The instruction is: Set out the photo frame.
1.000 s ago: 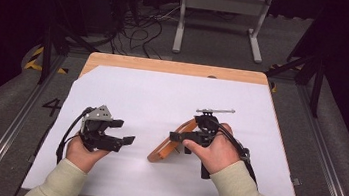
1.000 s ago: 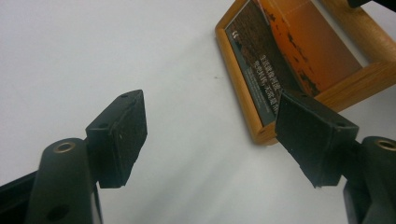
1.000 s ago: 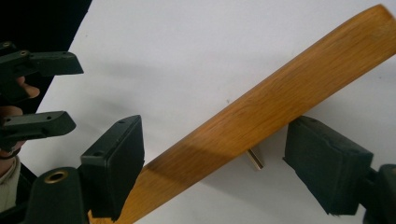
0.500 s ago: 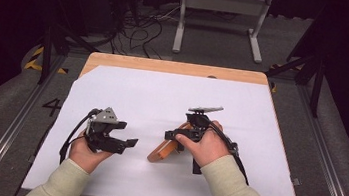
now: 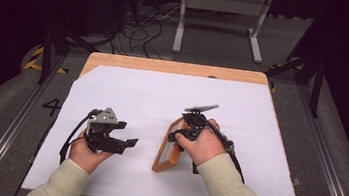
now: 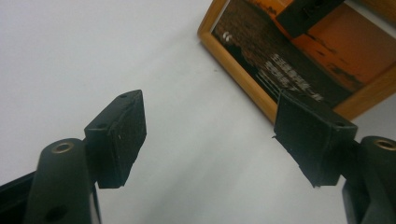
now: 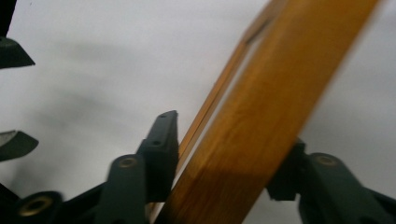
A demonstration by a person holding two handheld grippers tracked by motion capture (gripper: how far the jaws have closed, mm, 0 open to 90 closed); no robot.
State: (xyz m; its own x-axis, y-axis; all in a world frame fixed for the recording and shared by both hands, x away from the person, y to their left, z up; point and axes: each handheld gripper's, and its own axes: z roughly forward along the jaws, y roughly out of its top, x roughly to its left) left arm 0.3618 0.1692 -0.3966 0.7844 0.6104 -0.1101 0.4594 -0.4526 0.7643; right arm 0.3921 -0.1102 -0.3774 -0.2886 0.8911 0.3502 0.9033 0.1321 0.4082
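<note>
A wooden picture frame (image 5: 160,157) with an orange-and-dark print (image 6: 299,60) rests on the white sheet, right of centre. My right gripper (image 5: 178,137) reaches onto its upper end. Its jaws have just been closing, and the wooden bar (image 7: 266,107) now fills the gap between the pads (image 7: 161,149). My left gripper (image 5: 127,133) hovers to the left of the frame, apart from it. It stands open with only bare white sheet between its pads (image 6: 126,126), and the frame's corner lies just beyond the right pad.
The white sheet (image 5: 137,93) covers most of a wooden table (image 5: 166,67). Behind the table, on the floor, stand a metal rack (image 5: 222,3) and loose cables (image 5: 140,28). Floor rails run along the table's left side (image 5: 12,128).
The right hand has come down and left onto the frame and its jaws have narrowed around the wooden bar. The frame now lies more end-on, its lower end nearer the person. The left gripper kept still.
</note>
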